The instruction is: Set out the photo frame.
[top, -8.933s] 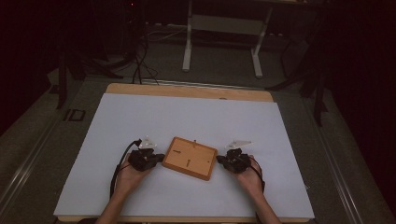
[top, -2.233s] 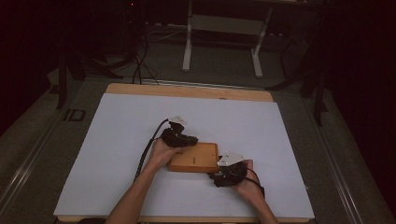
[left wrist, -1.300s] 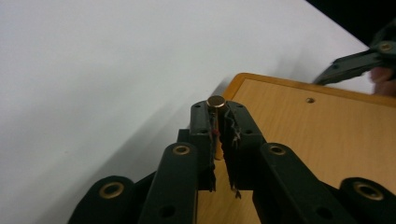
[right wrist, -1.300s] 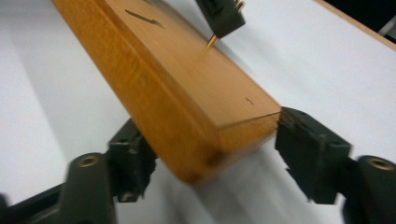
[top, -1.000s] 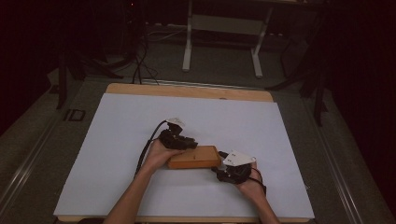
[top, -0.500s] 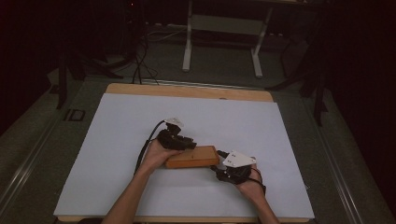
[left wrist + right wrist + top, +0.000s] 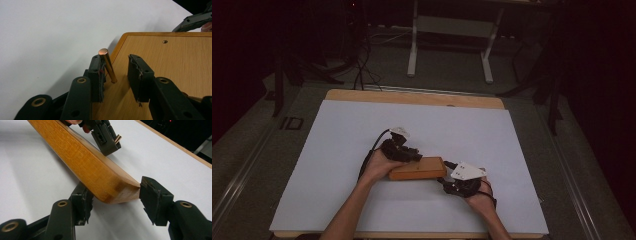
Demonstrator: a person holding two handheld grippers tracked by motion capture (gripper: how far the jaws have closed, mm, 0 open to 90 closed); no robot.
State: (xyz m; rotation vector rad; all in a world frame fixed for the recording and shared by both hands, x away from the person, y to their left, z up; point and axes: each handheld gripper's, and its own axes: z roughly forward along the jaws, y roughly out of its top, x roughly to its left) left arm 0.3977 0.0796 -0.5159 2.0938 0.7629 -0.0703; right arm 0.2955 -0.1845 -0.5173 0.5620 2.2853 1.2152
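A wooden board stands tipped up on the white table top, its long side edge facing the high view. My right gripper holds its near right corner: in the right gripper view both pads press the board at that corner, right gripper shut on it. My left gripper reaches over the board's far side. In the left gripper view a copper pin stands in the board, leaning on one pad, clear of the other. The left gripper has just been opening.
The white sheet covers the table, with a strip of bare wood along its far edge. A metal desk frame and cables stand on the dark floor beyond. Both forearms come in from the near edge.
At first the board lay flat between both grippers. Since then the left hand has moved over it and the right has taken its corner and tipped it. Over the last second little has moved.
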